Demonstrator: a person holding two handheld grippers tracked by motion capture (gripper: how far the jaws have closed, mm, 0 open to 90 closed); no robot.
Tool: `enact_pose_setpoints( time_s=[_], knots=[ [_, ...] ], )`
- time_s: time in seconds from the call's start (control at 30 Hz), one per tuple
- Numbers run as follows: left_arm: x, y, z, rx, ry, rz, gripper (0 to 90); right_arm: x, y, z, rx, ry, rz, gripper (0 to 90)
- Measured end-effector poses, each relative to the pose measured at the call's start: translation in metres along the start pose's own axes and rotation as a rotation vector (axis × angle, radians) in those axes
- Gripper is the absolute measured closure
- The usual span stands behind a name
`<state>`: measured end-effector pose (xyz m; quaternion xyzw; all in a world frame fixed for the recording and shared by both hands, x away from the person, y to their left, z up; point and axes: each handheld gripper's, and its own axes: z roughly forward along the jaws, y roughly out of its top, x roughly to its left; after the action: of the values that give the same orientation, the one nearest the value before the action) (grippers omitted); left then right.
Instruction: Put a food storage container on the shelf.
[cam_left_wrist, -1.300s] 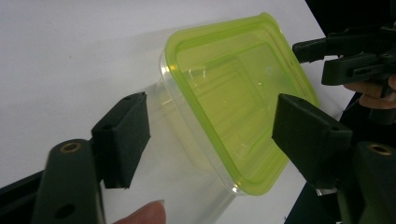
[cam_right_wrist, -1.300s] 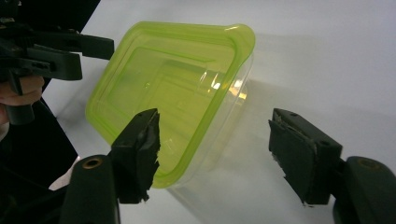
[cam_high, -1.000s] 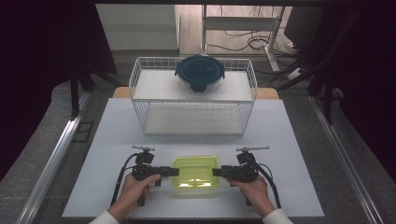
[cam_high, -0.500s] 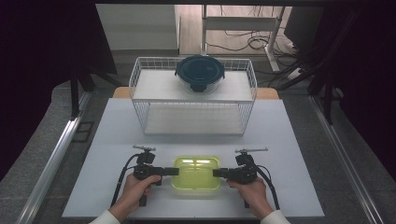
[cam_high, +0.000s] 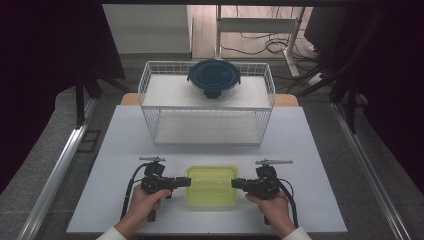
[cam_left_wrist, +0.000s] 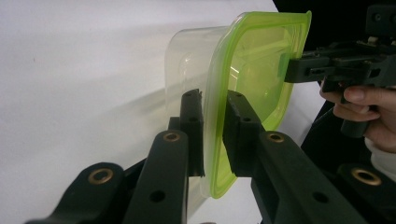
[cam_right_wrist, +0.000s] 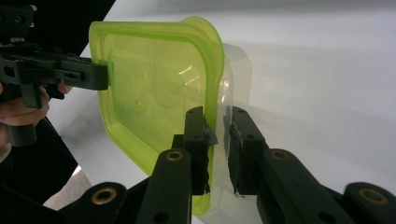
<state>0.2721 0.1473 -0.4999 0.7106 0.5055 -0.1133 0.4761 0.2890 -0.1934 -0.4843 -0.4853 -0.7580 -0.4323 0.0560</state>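
Note:
A clear tub with a lime-green lid rests near the front edge of the white table. My left gripper holds its left end, and close up my left gripper is shut on the green lid's rim. My right gripper is at the right end. Seen close, the jaws of my right gripper have just been closing, and its pads press the lid's rim and the clear wall between them. The green lid faces each gripper's camera edge-on.
A white wire basket stands at the back middle of the table, with a dark round lidded bowl on its top shelf. Metal rails run along both sides of the table. Cables trail from both grippers.
Both hands have stayed at the tub's two ends. The bright glare on the green lid has faded. The tub has not visibly shifted on the table.

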Motion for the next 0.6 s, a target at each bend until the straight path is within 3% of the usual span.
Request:
enact_pose_setpoints(
  time_s=[0.3, 0.6],
  knots=[
    [-0.007, 0.003, -0.007, -0.013, 0.003, 0.039, 79.4, 0.005, 0.003, -0.005, -0.027, -0.001, -0.045, 78.2],
    [-0.02, 0.012, -0.019, -0.049, 0.01, 0.108, 79.2, 0.015, 0.014, -0.017, -0.077, 0.008, -0.105, 78.3]
  ],
)
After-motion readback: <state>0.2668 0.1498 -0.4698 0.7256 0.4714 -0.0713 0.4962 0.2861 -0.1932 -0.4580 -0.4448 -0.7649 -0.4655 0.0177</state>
